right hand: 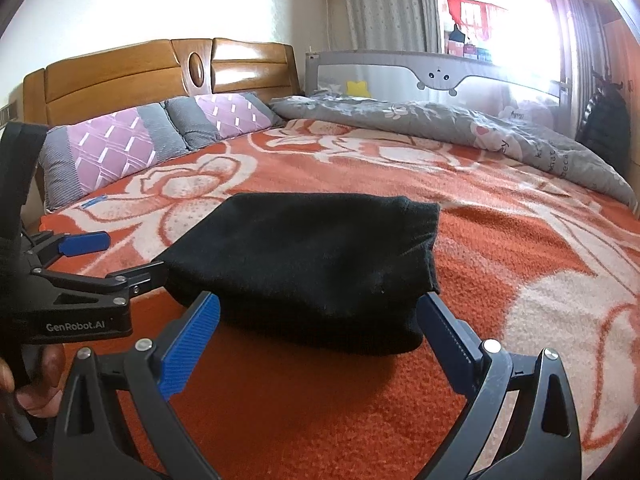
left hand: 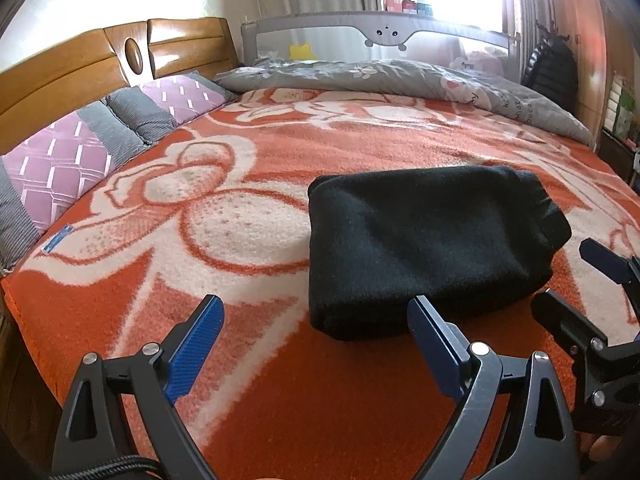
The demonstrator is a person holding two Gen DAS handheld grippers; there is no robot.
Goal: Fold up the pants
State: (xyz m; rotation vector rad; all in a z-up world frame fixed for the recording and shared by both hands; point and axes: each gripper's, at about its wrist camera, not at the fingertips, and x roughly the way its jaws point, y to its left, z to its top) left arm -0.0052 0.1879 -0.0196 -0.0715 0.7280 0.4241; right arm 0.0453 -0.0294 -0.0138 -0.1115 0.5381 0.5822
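An orange-and-cream floral blanket (left hand: 280,380) covers the bed and fills both views, running back to a wooden headboard (left hand: 100,60) at about 10 o'clock, with purple-and-grey pillows (left hand: 72,156) lined along its foot. A grey printed quilt (left hand: 400,76) lies bunched along the far edge at 1 o'clock, in front of a grey mesh bed rail (left hand: 384,36) with a cartoon face. The black pants (left hand: 420,248) sit folded into a compact bundle on the blanket, at about 1 o'clock in the left wrist view and dead centre at 12 o'clock in the right wrist view (right hand: 312,264). The left gripper (left hand: 316,344) has its blue-padded fingers spread wide over bare blanket, gripping nothing, its right finger just beside the bundle's near edge. Only the right wrist view shows the left gripper from outside, at 9 o'clock, with a lettered body and a thumb below it. The right gripper (right hand: 320,336) is likewise spread wide, its fingers flanking the bundle's near edge without clamping it.
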